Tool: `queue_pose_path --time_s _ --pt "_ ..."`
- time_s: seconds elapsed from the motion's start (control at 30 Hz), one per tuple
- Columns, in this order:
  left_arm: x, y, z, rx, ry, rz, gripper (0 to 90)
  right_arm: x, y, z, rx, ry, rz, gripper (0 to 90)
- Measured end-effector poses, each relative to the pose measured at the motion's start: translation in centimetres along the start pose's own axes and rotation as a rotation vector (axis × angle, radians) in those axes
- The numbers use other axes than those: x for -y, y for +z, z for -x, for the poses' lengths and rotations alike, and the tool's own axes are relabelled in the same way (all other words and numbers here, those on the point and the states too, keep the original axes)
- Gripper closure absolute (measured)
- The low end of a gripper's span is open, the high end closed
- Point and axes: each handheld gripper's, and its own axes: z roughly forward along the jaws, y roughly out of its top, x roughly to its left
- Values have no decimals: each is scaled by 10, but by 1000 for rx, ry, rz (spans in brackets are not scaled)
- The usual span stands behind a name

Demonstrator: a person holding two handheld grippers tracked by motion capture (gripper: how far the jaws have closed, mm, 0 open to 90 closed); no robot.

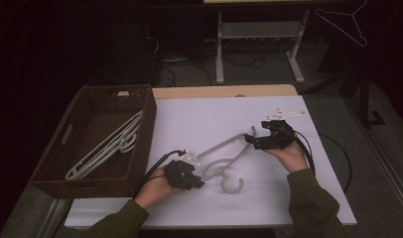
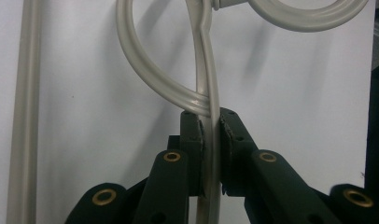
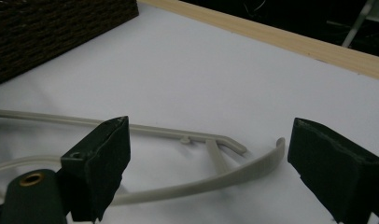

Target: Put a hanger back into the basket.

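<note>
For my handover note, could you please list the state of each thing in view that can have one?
Left gripper: shut on the hanger's bar.
Right gripper: open, hanger end beyond its jaws, not gripped.
Hanger on the table: lying flat on the white sheet, held at one spot.
Basket: open-topped, upright at the table's left edge.
Hangers in the basket: lying loose inside.

No text, label, brand, number or sign can be read anywhere in these views; every surface shown carries no legible writing.
</note>
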Motion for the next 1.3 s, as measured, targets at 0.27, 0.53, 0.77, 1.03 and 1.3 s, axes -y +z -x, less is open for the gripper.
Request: queue_pose_path --time_s 0.27,0.53,0.77,1.03,1.3 --pt "-8 -9 -1 -12 3 4 815 15 -25 -14 0 -38 33 112" --pt "-20 -17 -1 -21 -10 9 815 34 -44 -21 2 -46 38 104" --pt "-35 -32 -3 -41 -14 34 816 49 -54 -20 7 -42 28 98" --pt "-51 -47 -5 -50 -3 55 816 59 -57 -17 7 -29 13 98" --pt "-66 -61 -4 -69 14 66 818 59 -56 -17 5 -25 8 98"
